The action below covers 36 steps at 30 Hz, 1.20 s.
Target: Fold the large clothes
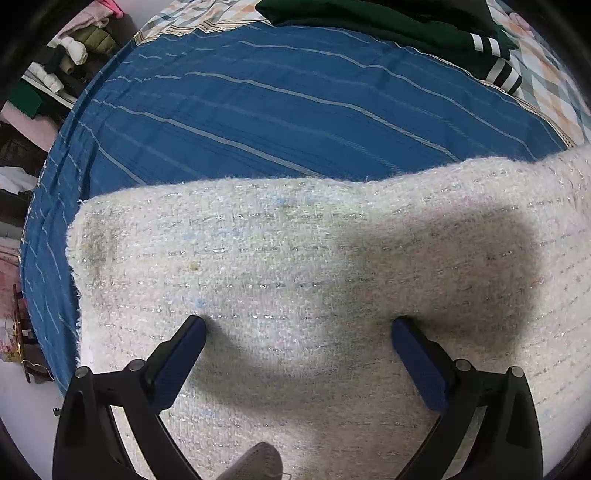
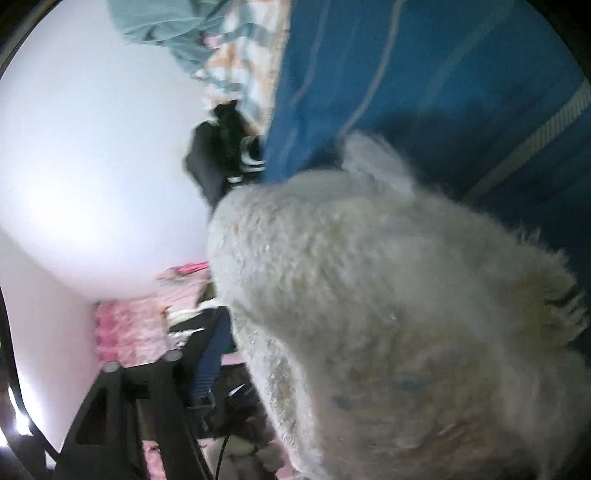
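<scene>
- Garment, a cream fuzzy tweed knit with silver threads (image 1: 295, 266), lies on the blue striped bedsheet (image 1: 258, 103).
- Our left gripper (image 1: 295, 328) hovers spread apart, empty.
- Our right gripper (image 2: 236, 354): cloth hides one finger, grip unclear.
- Likely mid-fold; next we'd pinch an edge.

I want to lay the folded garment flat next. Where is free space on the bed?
The wide blue striped sheet lies bare between the fluffy white knitted garment and the dark green clothing with white stripes. The far right corner is crowded by that clothing.
</scene>
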{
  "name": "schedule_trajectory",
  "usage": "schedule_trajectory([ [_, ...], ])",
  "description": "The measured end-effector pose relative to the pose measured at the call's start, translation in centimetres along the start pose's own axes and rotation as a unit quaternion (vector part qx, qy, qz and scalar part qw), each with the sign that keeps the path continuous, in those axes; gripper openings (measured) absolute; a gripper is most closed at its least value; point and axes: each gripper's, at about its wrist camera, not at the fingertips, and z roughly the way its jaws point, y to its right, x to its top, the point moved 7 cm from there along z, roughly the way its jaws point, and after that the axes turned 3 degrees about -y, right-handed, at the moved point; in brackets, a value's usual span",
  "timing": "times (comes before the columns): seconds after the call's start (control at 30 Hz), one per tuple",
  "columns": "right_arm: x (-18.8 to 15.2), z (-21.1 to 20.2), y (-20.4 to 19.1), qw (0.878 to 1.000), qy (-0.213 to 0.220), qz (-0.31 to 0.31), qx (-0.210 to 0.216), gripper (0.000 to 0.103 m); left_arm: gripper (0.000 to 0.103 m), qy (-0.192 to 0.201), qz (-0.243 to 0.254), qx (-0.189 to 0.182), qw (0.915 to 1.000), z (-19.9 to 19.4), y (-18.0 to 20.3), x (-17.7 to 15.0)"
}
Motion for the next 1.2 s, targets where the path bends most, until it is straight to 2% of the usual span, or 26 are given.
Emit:
schedule_trajectory([
  [0.13,0.7,2.1,-0.4,1.000,-0.023,-0.011,-0.009,0.079,0.103,0.009,0.008,0.002,0.9999,0.1,0.0,0.0],
  [0.2,1.5,3.3,-1.4,0.999,-0.030,-0.023,-0.015,0.063,0.103,0.011,0.009,0.002,0.9999,0.2,-0.2,0.3],
  [0.23,1.6,3.6,-1.7,0.999,-0.031,-0.033,-0.026,0.039,0.103,0.010,0.010,0.001,0.9999,0.3,-0.3,0.4],
  [0.27,1.9,4.1,-2.3,0.998,-0.031,-0.042,-0.031,0.031,0.103,0.009,0.012,-0.001,0.9999,0.4,-0.4,0.5],
  [0.33,2.3,4.5,-3.6,0.998,-0.024,-0.048,-0.030,0.025,0.103,0.008,0.015,-0.005,0.9998,0.5,-0.4,0.9],
  [0.53,1.3,4.3,-9.6,0.995,-0.009,-0.086,-0.048,0.022,0.103,0.028,0.023,-0.016,0.9992,0.6,0.9,2.3],
  [0.73,-0.7,2.7,-16.6,0.982,0.002,-0.165,-0.090,0.022,0.103,0.053,0.038,-0.071,0.9953,0.4,5.0,5.6],
  [0.8,-1.3,3.6,-19.4,0.970,-0.001,-0.207,-0.127,0.022,0.102,0.048,0.033,-0.083,0.9949,0.0,4.9,6.1],
  [0.87,-2.9,3.8,-21.2,0.957,-0.006,-0.244,-0.160,0.022,0.101,0.045,0.005,-0.101,0.9939,-1.0,3.0,6.0],
  [0.97,-6.4,6.1,-24.4,0.934,-0.028,-0.299,-0.195,0.022,0.101,0.045,-0.096,-0.133,0.9854,-3.4,-4.6,3.9],
  [1.07,-11.8,11.0,-26.8,0.896,-0.069,-0.372,-0.231,0.022,0.101,0.043,-0.188,-0.128,0.9728,-4.8,-12.8,-0.4],
  [1.13,-16.5,15.3,-26.8,0.866,-0.107,-0.419,-0.251,0.022,0.101,0.037,-0.239,-0.102,0.9649,-5.1,-18.5,-4.5],
  [1.2,-20.7,19.5,-26.0,0.835,-0.143,-0.458,-0.269,0.022,0.101,0.029,-0.269,-0.063,0.9606,-5.0,-23.1,-8.3],
])
